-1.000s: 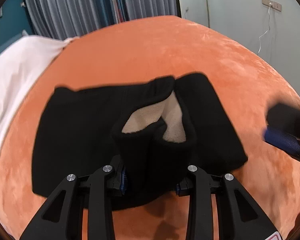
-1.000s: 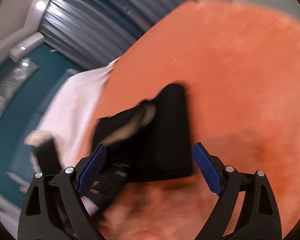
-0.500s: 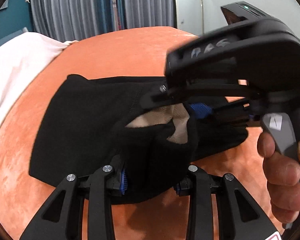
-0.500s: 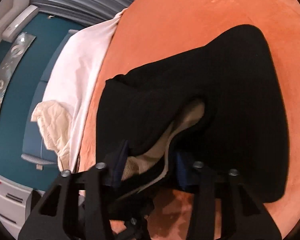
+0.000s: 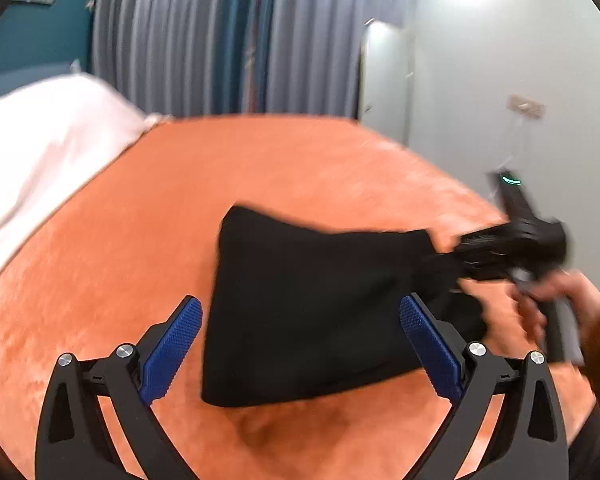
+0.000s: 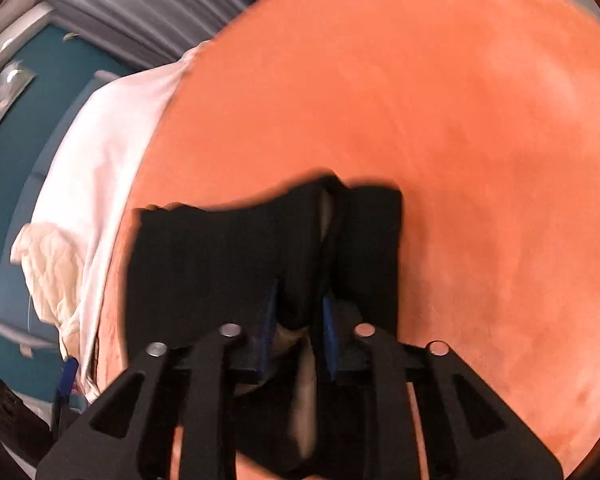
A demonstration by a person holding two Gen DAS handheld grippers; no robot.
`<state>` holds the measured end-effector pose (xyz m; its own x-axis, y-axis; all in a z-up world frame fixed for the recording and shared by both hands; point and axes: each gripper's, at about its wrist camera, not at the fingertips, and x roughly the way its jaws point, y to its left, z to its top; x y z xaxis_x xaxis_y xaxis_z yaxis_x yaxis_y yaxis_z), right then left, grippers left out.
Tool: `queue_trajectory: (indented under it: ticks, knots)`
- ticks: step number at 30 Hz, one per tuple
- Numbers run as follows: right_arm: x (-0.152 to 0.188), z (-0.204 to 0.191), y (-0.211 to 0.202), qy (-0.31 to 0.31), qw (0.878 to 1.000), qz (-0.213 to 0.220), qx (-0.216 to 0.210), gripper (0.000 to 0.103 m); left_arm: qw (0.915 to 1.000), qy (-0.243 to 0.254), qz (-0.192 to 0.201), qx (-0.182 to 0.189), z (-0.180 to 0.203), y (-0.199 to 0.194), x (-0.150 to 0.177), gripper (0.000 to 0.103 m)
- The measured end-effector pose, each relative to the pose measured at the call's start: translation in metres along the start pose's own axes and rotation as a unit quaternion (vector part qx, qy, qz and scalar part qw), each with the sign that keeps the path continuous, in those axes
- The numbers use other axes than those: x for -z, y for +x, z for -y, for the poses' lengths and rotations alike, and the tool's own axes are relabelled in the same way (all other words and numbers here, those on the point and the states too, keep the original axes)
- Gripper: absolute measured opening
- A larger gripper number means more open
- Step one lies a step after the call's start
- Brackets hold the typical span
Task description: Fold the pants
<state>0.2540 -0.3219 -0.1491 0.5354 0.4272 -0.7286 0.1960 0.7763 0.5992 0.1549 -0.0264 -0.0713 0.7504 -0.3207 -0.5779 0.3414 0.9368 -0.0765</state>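
Black pants with a pale lining lie bunched on the orange bed cover. My left gripper has its jaws opening wide. The pants lie beyond the blue pads, which press on nothing. My right gripper is closing, and its pads pinch a fold of the black pants where the pale lining shows. In the left wrist view the right gripper is at the right, held by a person's hand. It lifts one corner of the cloth, and the frame is blurred there.
White bedding lies along the left side of the orange cover, with a crumpled cream cloth at its edge. Grey curtains and a pale wall stand beyond the bed. Bare orange cover surrounds the pants.
My left gripper let go of the pants fold, opened wide and drew back. My right gripper came in over the pants, shut on the lined fold and pulled it to the right.
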Motion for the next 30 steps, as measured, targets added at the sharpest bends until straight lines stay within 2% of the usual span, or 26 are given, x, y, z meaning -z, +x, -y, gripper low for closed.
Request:
queue_trajectory:
  ticks: [2,3,4,6,7,8,10,11,12,13,14,16,18,19,20,22,23,25,27,28,30]
  knots:
    - [0.008,-0.001,-0.015,0.017,0.999,0.034,-0.029,0.033,0.9994,-0.019,-0.028,-0.012,-0.014,0.023,0.003,0.098]
    - [0.013,-0.006,-0.024,0.012,0.998,0.049,-0.027,0.044,0.9989,-0.023,-0.036,-0.021,-0.021,0.031,0.005,0.098]
    - [0.02,-0.015,-0.033,-0.005,0.998,0.061,-0.02,0.047,0.9982,-0.025,-0.042,-0.034,-0.029,0.038,0.007,0.098]
    - [0.029,-0.028,-0.039,-0.029,0.997,0.062,-0.022,0.05,0.9977,-0.024,-0.044,-0.046,-0.039,0.041,0.01,0.098]
    - [0.036,-0.034,-0.04,-0.035,0.997,0.056,-0.03,0.064,0.9972,-0.025,-0.043,-0.055,-0.045,0.042,0.009,0.098]
    - [0.041,-0.04,-0.041,-0.036,0.998,0.051,-0.024,0.069,0.997,-0.027,-0.039,-0.061,-0.049,0.041,0.01,0.098]
    - [0.054,-0.047,-0.039,-0.047,0.998,0.046,-0.003,0.072,0.9961,-0.028,-0.029,-0.079,-0.055,0.039,0.009,0.098]
    - [0.058,-0.051,-0.037,-0.058,0.997,0.046,0.005,0.071,0.9957,-0.026,-0.028,-0.084,-0.056,0.037,0.01,0.098]
    - [0.063,-0.057,-0.034,-0.079,0.995,0.053,0.031,0.059,0.9955,-0.023,-0.028,-0.088,-0.058,0.038,0.011,0.098]
    - [0.066,-0.059,-0.031,-0.097,0.992,0.056,0.059,0.043,0.9948,-0.019,-0.033,-0.094,-0.058,0.043,0.012,0.098]
    - [0.068,-0.062,-0.024,-0.111,0.988,0.05,0.09,0.034,0.9944,-0.017,-0.039,-0.096,-0.056,0.041,0.013,0.098]
    - [0.064,-0.064,-0.027,-0.098,0.99,0.056,0.088,0.003,0.9934,-0.015,-0.053,-0.101,-0.057,0.047,0.015,0.098]
    - [0.061,-0.068,-0.05,-0.092,0.99,0.083,0.062,0.003,0.9936,-0.017,-0.059,-0.095,-0.056,0.047,0.019,0.098]
    - [0.062,-0.072,-0.064,-0.102,0.987,0.107,0.062,0.004,0.9938,-0.018,-0.058,-0.093,-0.054,0.049,0.017,0.098]
    - [0.061,-0.062,-0.072,-0.109,0.985,0.11,0.069,0.004,0.9941,-0.016,-0.056,-0.091,-0.052,0.05,0.018,0.098]
    - [0.063,-0.043,-0.043,-0.104,0.987,0.06,0.11,0.011,0.9933,-0.006,-0.063,-0.096,-0.048,0.051,0.021,0.098]
    - [0.066,-0.037,-0.033,-0.096,0.988,0.046,0.115,0.011,0.9928,0.0,-0.065,-0.1,-0.046,0.053,0.023,0.098]
    - [0.069,-0.041,-0.043,-0.085,0.988,0.072,0.103,0.013,0.9922,0.002,-0.058,-0.11,-0.046,0.049,0.024,0.098]
    - [0.067,-0.06,-0.075,-0.071,0.981,0.14,0.117,0.013,0.9912,-0.007,-0.052,-0.122,-0.052,0.042,0.021,0.098]
    - [0.065,-0.083,-0.089,-0.095,0.973,0.173,0.12,0.013,0.9911,-0.016,-0.045,-0.124,-0.058,0.037,0.019,0.098]
    - [0.059,-0.124,-0.093,-0.129,0.97,0.184,0.095,0.013,0.9902,-0.034,-0.035,-0.131,-0.069,0.029,0.015,0.098]
